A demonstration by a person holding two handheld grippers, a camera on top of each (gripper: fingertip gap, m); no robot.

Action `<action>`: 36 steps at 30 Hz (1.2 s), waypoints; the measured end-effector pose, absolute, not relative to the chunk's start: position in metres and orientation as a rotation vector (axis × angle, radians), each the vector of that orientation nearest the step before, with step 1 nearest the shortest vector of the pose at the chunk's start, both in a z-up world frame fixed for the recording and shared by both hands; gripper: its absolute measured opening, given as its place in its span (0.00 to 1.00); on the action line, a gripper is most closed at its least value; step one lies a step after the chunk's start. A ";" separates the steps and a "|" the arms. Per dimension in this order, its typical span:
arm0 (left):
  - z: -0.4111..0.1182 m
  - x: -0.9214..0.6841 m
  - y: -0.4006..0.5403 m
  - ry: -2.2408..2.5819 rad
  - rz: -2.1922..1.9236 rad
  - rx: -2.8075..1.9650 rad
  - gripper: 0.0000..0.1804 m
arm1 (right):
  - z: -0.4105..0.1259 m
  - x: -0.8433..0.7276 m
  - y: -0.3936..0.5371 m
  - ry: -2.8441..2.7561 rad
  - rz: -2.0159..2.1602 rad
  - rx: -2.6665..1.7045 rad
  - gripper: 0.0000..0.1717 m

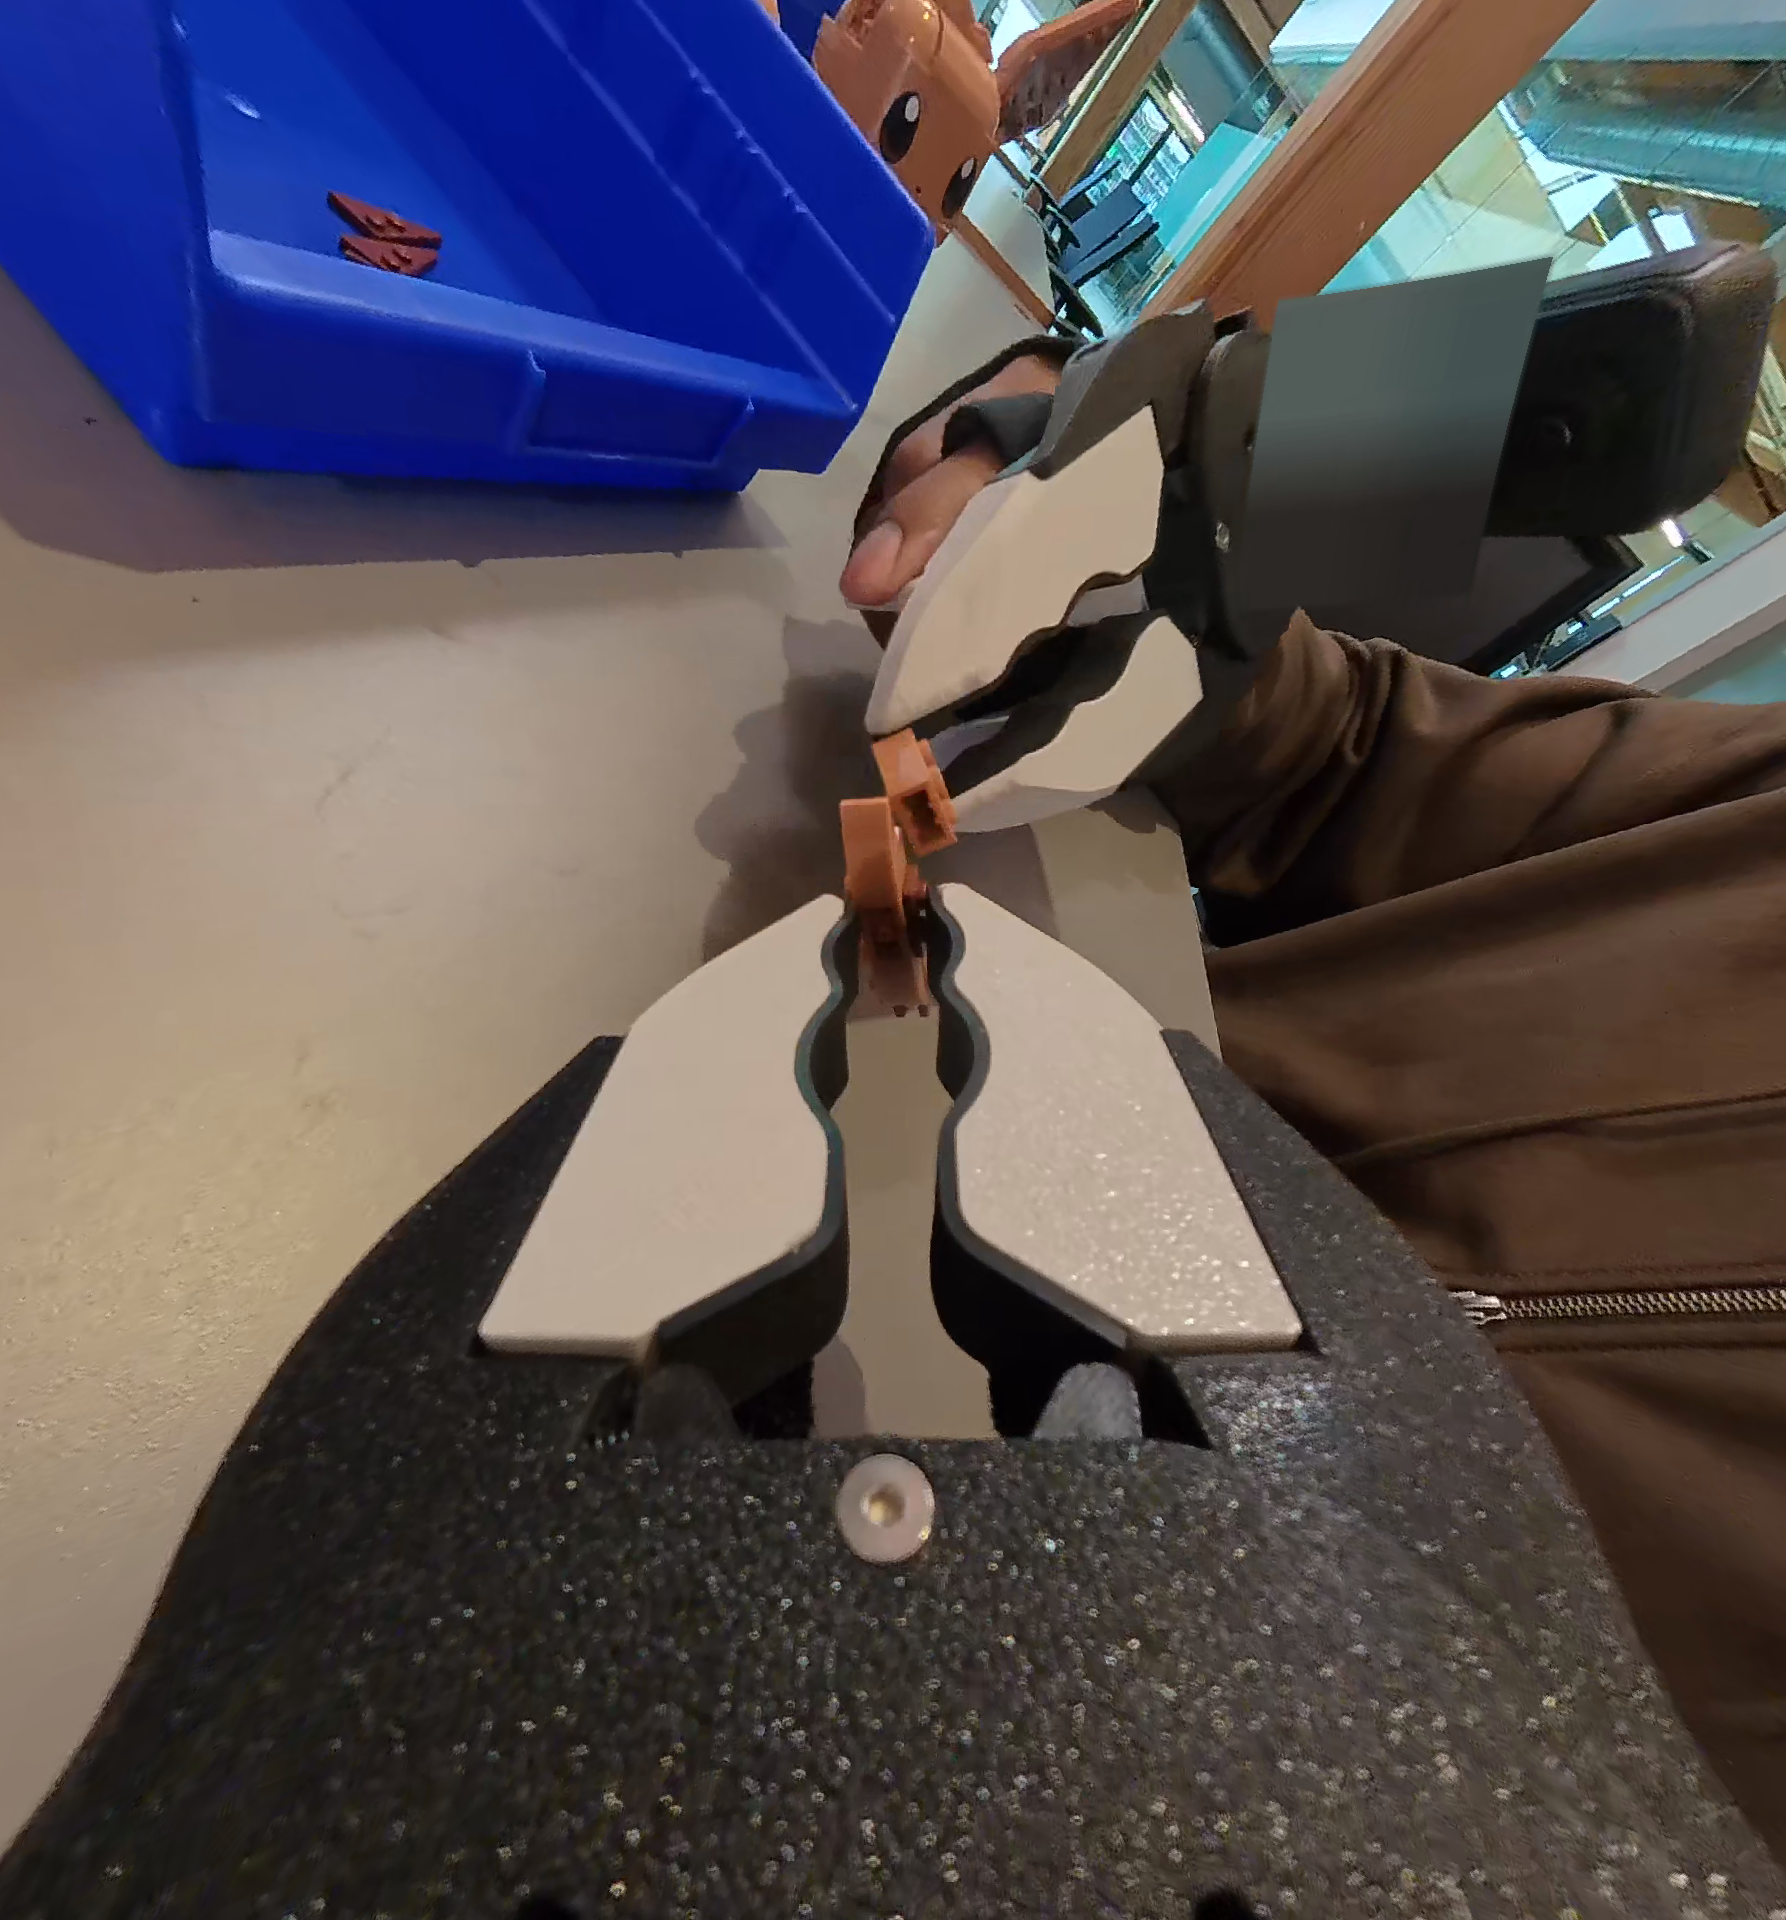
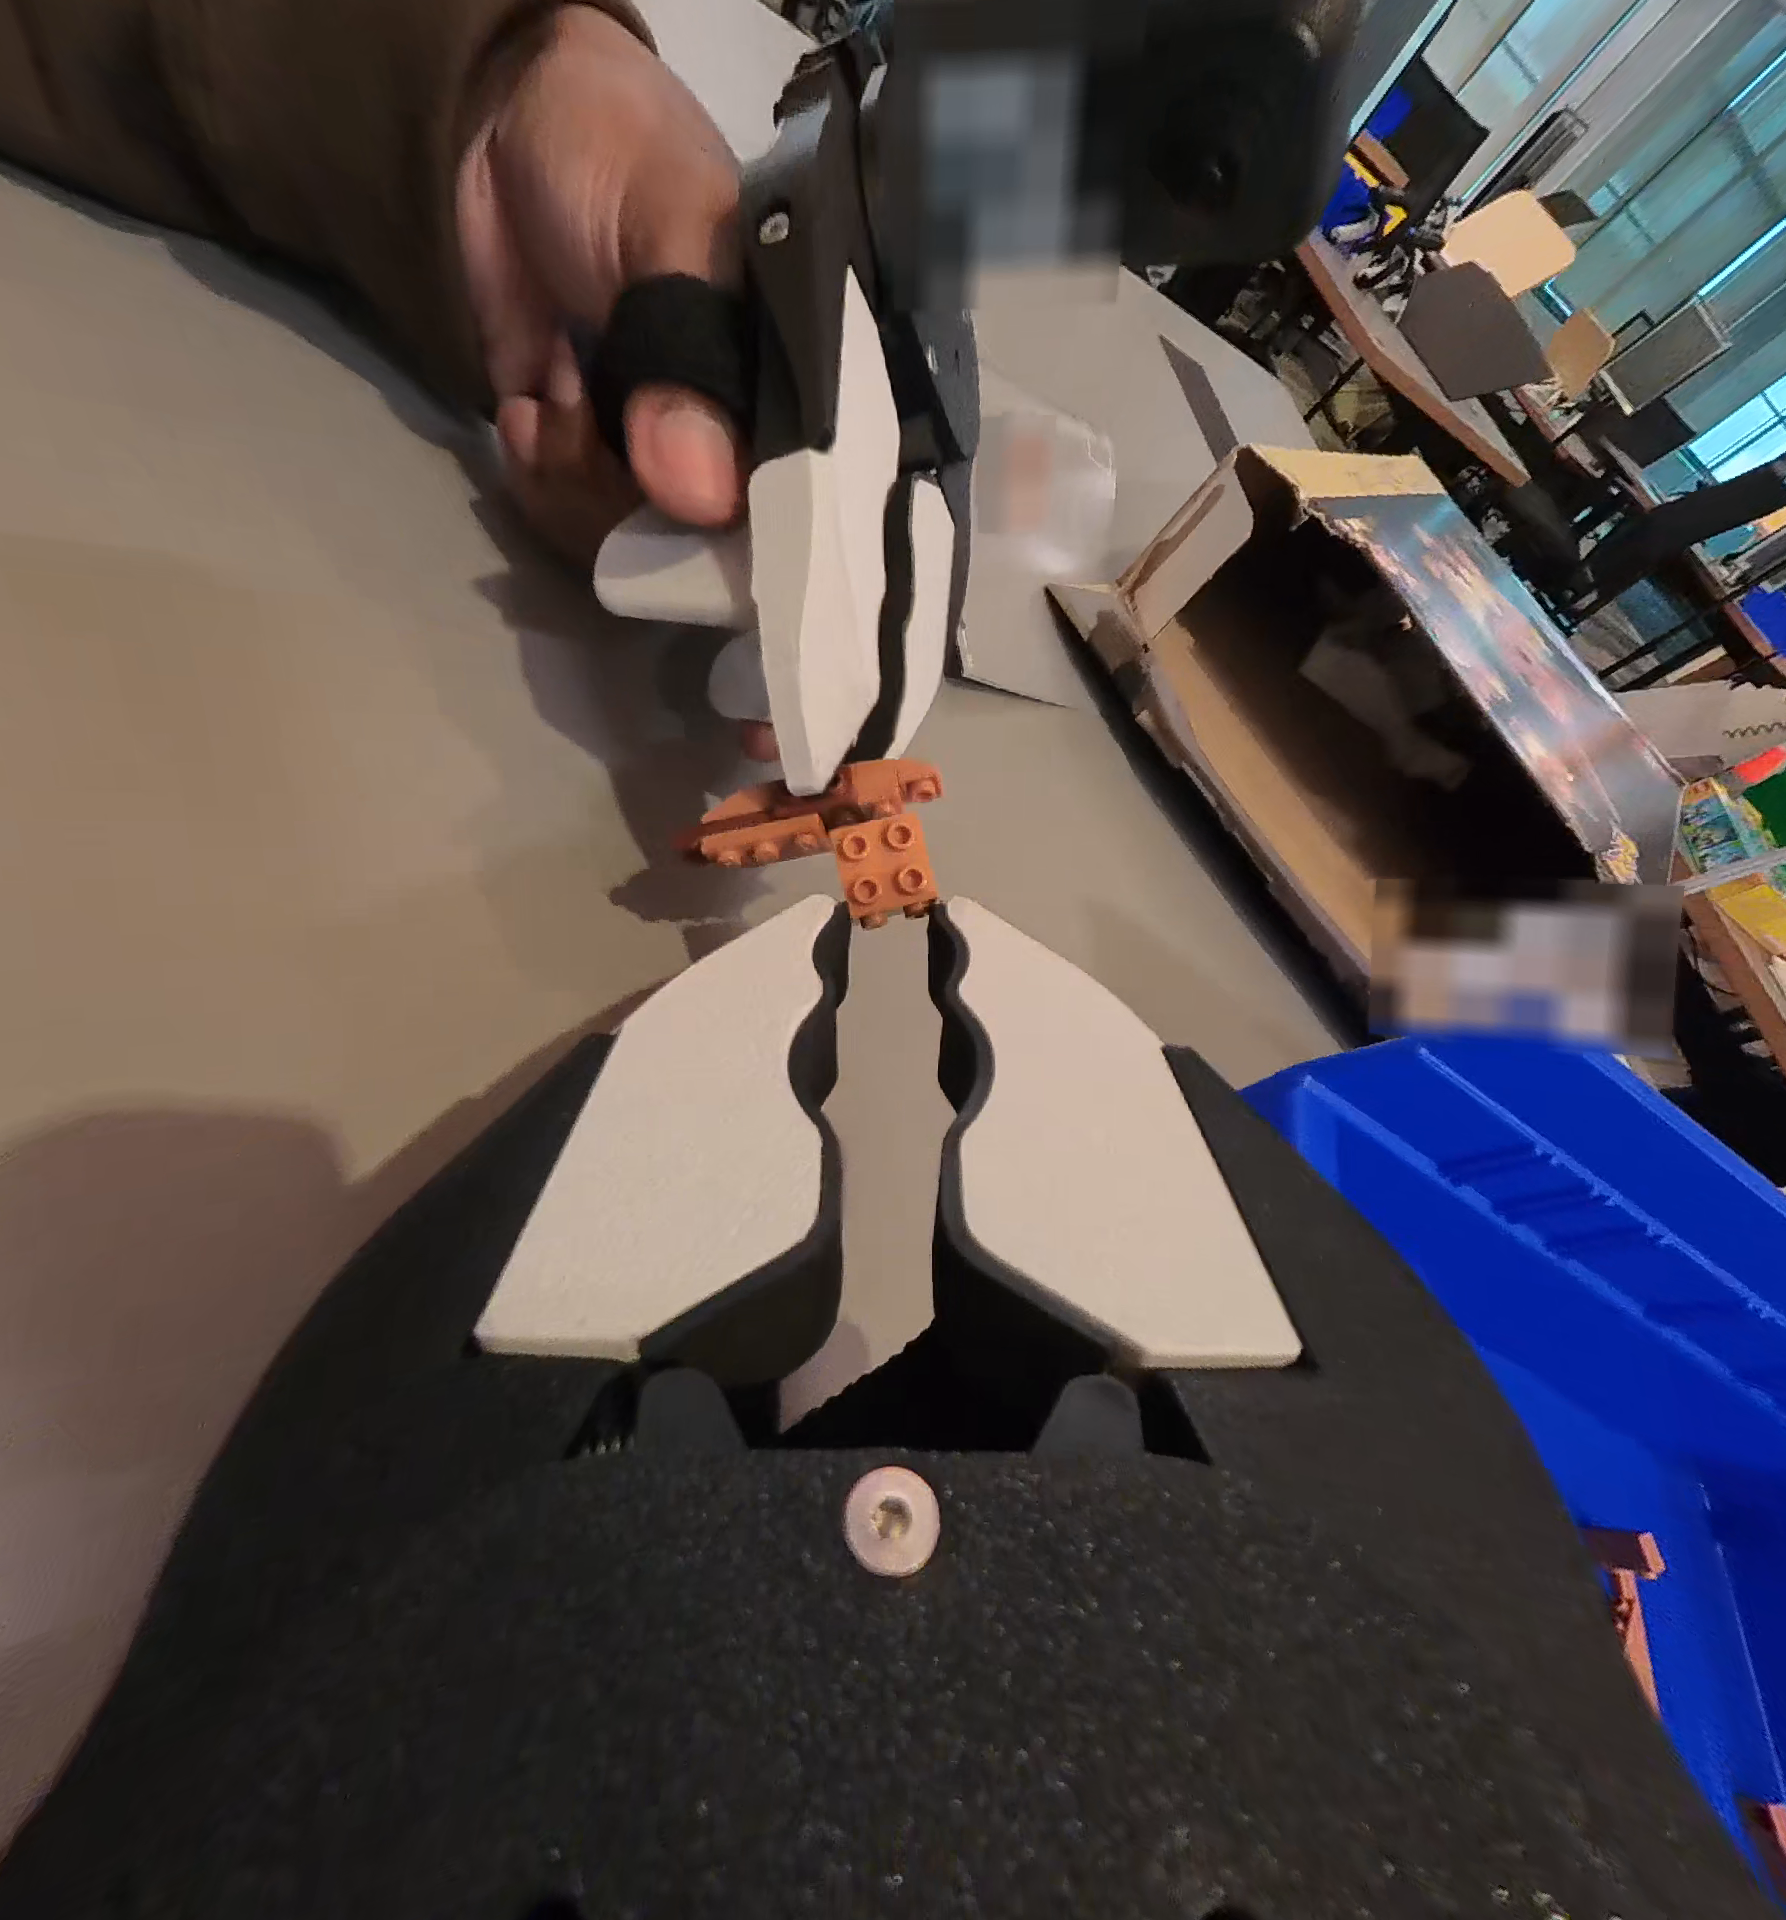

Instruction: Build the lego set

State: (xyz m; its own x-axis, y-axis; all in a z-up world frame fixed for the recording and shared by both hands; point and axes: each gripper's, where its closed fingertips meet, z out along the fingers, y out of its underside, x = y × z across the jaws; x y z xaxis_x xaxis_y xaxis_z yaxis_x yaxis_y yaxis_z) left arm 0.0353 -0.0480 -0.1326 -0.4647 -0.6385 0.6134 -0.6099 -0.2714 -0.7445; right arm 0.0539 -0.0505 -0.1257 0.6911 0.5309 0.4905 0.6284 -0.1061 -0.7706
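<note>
My left gripper (image 1: 889, 906) is shut on a small brown assembly of brick plates (image 1: 873, 852), gripped at its near end. It comes in from above in the right wrist view (image 2: 853, 767), pinching the same assembly (image 2: 764, 826). My right gripper (image 2: 889, 914) is shut on an orange two-by-two brick (image 2: 884, 857), held by its near edge with the studs facing the camera. In the left wrist view the right gripper (image 1: 930, 774) holds that brick (image 1: 920, 805) against the top of the assembly. The two pieces touch, a little above the grey table (image 1: 297, 831).
A blue bin (image 1: 473, 343) with two dark red plates (image 1: 385, 234) stands at the back left, a brown brick-built figure head (image 1: 920, 114) behind it. An open cardboard box (image 2: 1388, 644) and a second blue bin (image 2: 1595, 1247) lie to the right. A person's brown sleeve (image 1: 1491, 987) is close by.
</note>
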 end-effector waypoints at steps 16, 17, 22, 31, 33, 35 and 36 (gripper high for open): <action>-0.134 0.039 -0.046 1.856 -1.859 -1.628 0.06 | -0.128 0.057 -0.044 -0.936 -0.299 -1.779 0.08; -0.133 0.039 -0.046 1.851 -1.869 -1.625 0.06 | -0.129 0.058 -0.043 -0.938 -0.315 -1.784 0.08; -0.132 0.040 -0.045 1.833 -1.876 -1.629 0.06 | -0.127 0.056 -0.043 -0.945 -0.349 -1.767 0.08; -0.133 0.040 -0.044 1.832 -1.869 -1.635 0.06 | -0.129 0.056 -0.042 -0.961 -0.397 -1.769 0.08; -0.133 0.040 -0.044 1.831 -1.867 -1.636 0.06 | -0.129 0.056 -0.042 -0.956 -0.387 -1.769 0.08; -0.133 0.040 -0.045 1.835 -1.864 -1.636 0.06 | -0.129 0.055 -0.043 -0.960 -0.388 -1.768 0.08; -0.133 0.040 -0.045 1.837 -1.862 -1.636 0.06 | -0.129 0.055 -0.043 -0.961 -0.388 -1.768 0.08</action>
State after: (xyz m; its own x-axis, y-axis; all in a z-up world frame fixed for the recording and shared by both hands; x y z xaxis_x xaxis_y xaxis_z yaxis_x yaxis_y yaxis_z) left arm 0.0402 -0.0448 -0.1335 -0.4368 -0.6650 0.6058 -0.5969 -0.2896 -0.7482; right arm 0.0550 -0.0428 -0.1292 0.6263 0.4231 0.6548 0.7590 -0.1388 -0.6362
